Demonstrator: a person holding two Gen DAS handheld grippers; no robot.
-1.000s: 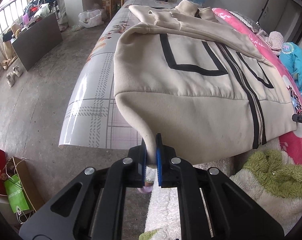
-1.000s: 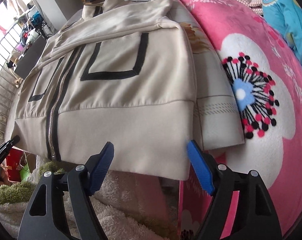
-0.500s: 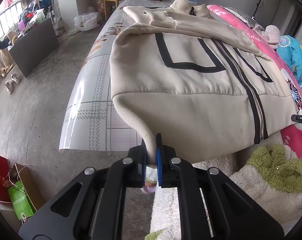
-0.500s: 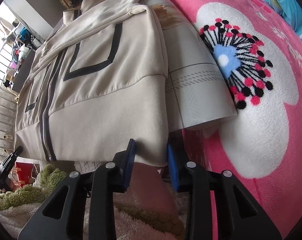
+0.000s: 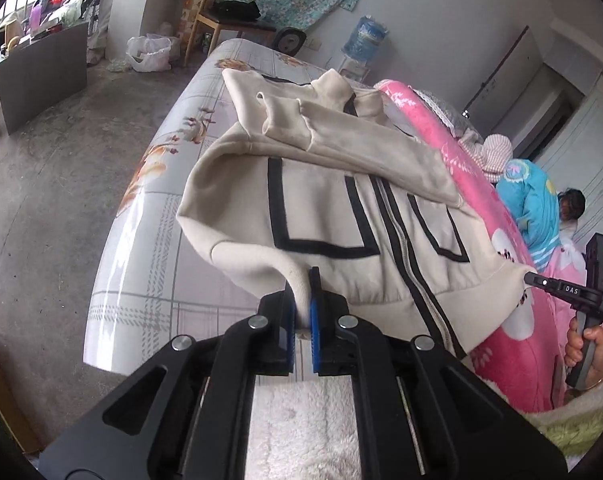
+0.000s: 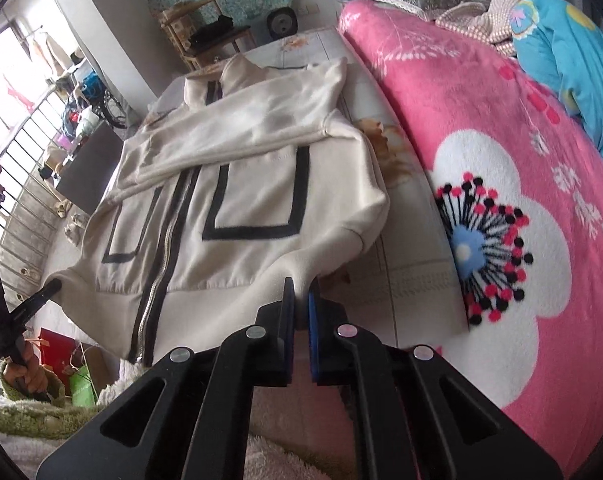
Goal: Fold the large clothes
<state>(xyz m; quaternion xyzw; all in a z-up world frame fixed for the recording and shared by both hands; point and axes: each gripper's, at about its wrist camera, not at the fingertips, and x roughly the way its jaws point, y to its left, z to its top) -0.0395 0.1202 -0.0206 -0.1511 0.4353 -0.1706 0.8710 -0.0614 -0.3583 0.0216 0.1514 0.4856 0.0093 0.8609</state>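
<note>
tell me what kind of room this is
Most likely a lived-in bedroom: a bed with a pink blanket takes up most of it, a chair stands by the wall, and a water bottle sits beyond.

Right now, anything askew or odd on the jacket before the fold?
Mostly fine. Left tool and right tool each pinch a bottom hem corner of the cream jacket, zipper closed. One oddity: the sleeve across the chest lies slanted, not square to the hem.

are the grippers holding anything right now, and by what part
Both hold the cream jacket by its bottom hem band: the left gripper is shut on one hem corner, the right gripper on the other.
</note>
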